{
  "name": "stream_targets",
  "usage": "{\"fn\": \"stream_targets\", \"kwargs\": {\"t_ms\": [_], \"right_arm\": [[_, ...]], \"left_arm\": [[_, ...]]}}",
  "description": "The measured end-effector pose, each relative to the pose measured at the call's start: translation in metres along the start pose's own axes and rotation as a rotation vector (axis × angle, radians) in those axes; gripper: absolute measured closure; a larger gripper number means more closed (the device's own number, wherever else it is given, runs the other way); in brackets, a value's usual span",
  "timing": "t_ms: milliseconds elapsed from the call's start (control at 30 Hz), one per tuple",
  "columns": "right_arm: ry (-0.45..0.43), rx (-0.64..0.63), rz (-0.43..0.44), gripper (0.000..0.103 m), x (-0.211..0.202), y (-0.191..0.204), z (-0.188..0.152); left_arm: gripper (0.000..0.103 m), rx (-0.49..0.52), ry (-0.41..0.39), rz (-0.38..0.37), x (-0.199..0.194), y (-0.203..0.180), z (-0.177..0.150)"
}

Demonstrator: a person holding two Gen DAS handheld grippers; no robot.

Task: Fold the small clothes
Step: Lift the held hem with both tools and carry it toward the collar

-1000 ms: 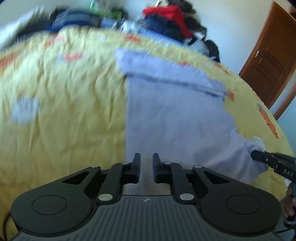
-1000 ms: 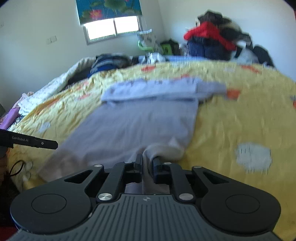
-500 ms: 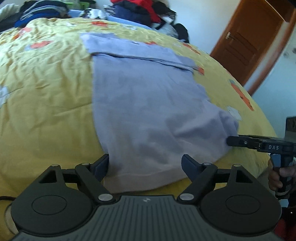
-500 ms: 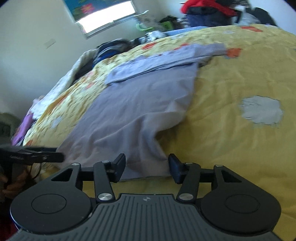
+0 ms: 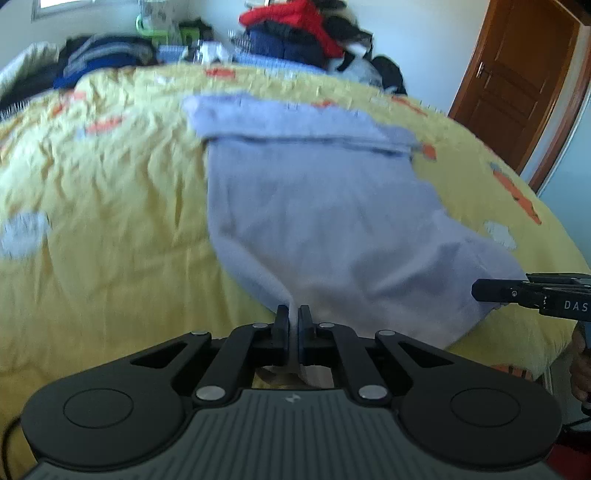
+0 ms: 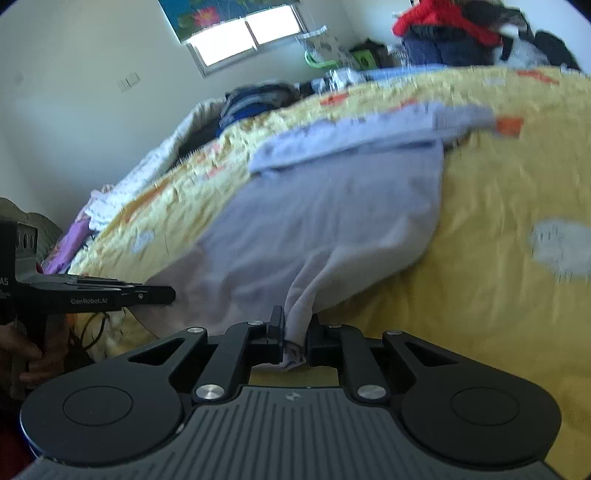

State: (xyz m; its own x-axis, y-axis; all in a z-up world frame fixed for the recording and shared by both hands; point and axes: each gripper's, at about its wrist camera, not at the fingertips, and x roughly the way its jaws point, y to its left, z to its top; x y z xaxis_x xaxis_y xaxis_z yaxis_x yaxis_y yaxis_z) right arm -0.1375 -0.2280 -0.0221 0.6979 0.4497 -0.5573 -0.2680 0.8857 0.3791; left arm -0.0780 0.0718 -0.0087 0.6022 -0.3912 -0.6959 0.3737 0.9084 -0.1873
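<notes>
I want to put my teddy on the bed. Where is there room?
Bare yellow quilt lies left of the grey shirt, and more to its right. The far edge is crowded with the clothes pile. Both tongs grip the shirt's near hem.

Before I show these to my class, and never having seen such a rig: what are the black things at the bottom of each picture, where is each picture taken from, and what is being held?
There is no robot here. A person holds a two-finger gripper in each hand, and a fisheye camera on each looks forward along its fingers. One picture comes from the left gripper, the other from the right gripper. Each also shows in the other's picture, at the side. A lilac garment lies spread on a bed with a yellow quilt. Each gripper is shut on a near corner of the garment's hem, which bunches between the fingers. Piled clothes sit beyond the bed.
</notes>
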Motion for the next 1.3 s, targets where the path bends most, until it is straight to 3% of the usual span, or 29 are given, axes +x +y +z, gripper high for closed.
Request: {"fn": "stream_targets", "kwargs": {"t_ms": [333,900,1300], "right_arm": [[-0.158,-0.092,-0.082,0.088,-0.006,0.016,0.041],[-0.24,-0.027,-0.143,0.088,0.007,-0.002,0.063],[-0.249,-0.015,-0.156,0.088,0.01,-0.003,0.062]], "left_arm": [[0.099,0.068,-0.104,0.079,-0.001,-0.022,0.042],[0.099,0.137,-0.161,0.178,0.011,-0.03,0.076],[0.099,0.129,-0.16,0.192,0.016,-0.027,0.078]]}}
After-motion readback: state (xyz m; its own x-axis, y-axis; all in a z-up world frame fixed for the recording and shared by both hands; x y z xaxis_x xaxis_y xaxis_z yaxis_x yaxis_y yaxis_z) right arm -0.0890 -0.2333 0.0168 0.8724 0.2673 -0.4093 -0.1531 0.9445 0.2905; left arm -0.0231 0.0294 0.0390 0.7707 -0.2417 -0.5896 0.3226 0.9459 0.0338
